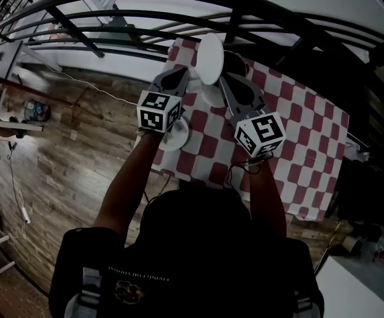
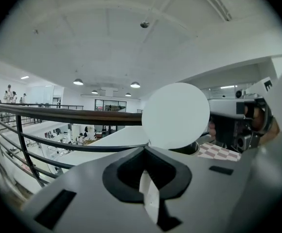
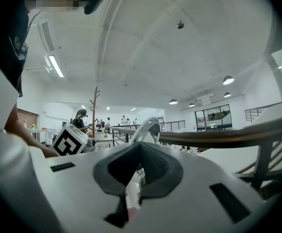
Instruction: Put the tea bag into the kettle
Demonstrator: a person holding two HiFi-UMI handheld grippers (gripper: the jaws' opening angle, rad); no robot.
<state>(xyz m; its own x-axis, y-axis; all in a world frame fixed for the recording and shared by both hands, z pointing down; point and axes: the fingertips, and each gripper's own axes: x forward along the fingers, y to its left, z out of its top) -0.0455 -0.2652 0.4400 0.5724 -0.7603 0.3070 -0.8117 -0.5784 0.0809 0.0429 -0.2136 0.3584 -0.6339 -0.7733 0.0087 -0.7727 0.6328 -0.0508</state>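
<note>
My left gripper (image 1: 195, 73) (image 2: 148, 147) is shut on the edge of a round white lid (image 1: 210, 59) (image 2: 175, 115) and holds it upright above the table. Just behind the lid, a dark rounded rim (image 2: 185, 150), probably the kettle's mouth, peeks out. My right gripper (image 1: 222, 79) (image 3: 140, 143) is beside the lid with its tips together, and a shiny curved handle (image 3: 149, 129) stands just beyond them. A pale strip (image 3: 131, 194) shows in the slot behind those tips. I cannot tell whether it is the tea bag. No tea bag is plainly visible in any view.
The table has a red-and-white checked cloth (image 1: 304, 138). A small round white dish (image 1: 174, 135) lies under my left gripper. A dark railing (image 1: 179, 8) runs along the table's far side. To the left is wooden floor (image 1: 66, 151).
</note>
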